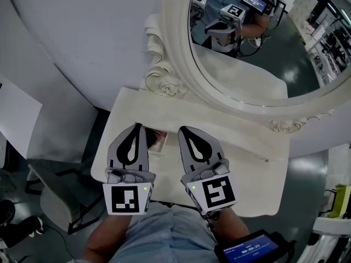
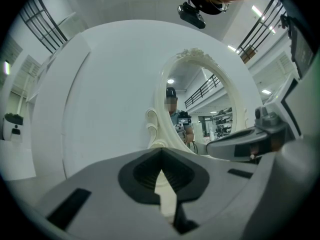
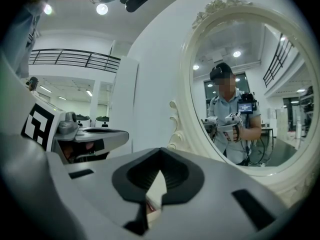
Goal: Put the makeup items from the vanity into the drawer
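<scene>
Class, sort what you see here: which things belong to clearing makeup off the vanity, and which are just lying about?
Belongs to the job:
vanity top
small reddish item on it, partly hidden
left gripper and right gripper, both shut and empty
(the drawer is not in view)

Just lying about:
oval mirror
grey chair beside the vanity

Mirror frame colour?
The mirror frame is cream white with carved scrolls; the head view shows it best.
</scene>
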A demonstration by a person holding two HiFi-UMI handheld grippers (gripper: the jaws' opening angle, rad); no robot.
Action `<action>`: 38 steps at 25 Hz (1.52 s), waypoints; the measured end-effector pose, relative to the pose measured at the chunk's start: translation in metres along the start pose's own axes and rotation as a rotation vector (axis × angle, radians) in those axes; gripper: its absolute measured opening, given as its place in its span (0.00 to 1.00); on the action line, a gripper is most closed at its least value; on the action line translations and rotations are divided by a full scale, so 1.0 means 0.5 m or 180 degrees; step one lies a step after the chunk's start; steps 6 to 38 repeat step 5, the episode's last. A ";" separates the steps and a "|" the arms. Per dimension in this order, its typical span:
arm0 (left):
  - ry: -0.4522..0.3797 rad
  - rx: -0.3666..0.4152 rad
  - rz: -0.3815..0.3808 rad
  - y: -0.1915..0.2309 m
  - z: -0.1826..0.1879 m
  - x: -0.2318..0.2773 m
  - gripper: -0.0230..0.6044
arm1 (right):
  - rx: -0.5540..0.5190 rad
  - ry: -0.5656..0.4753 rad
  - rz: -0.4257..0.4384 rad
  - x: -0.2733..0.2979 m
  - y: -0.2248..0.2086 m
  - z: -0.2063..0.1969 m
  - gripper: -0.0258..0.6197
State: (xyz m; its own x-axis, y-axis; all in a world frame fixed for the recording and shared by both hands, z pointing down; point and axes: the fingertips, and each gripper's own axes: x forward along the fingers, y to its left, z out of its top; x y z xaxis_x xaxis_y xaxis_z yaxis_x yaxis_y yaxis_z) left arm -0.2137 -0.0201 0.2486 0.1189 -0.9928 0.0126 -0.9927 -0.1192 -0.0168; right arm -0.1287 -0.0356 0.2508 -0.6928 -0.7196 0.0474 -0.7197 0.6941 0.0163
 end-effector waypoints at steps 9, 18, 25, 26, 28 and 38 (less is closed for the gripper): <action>0.0039 -0.0025 -0.0006 0.001 -0.010 0.013 0.03 | 0.0021 0.0130 -0.0011 0.006 -0.010 -0.019 0.04; 0.0039 -0.0025 -0.0006 0.001 -0.010 0.013 0.03 | 0.0021 0.0130 -0.0011 0.006 -0.010 -0.019 0.04; 0.0039 -0.0025 -0.0006 0.001 -0.010 0.013 0.03 | 0.0021 0.0130 -0.0011 0.006 -0.010 -0.019 0.04; 0.0039 -0.0025 -0.0006 0.001 -0.010 0.013 0.03 | 0.0021 0.0130 -0.0011 0.006 -0.010 -0.019 0.04; 0.0039 -0.0025 -0.0006 0.001 -0.010 0.013 0.03 | 0.0021 0.0130 -0.0011 0.006 -0.010 -0.019 0.04; 0.0039 -0.0025 -0.0006 0.001 -0.010 0.013 0.03 | 0.0021 0.0130 -0.0011 0.006 -0.010 -0.019 0.04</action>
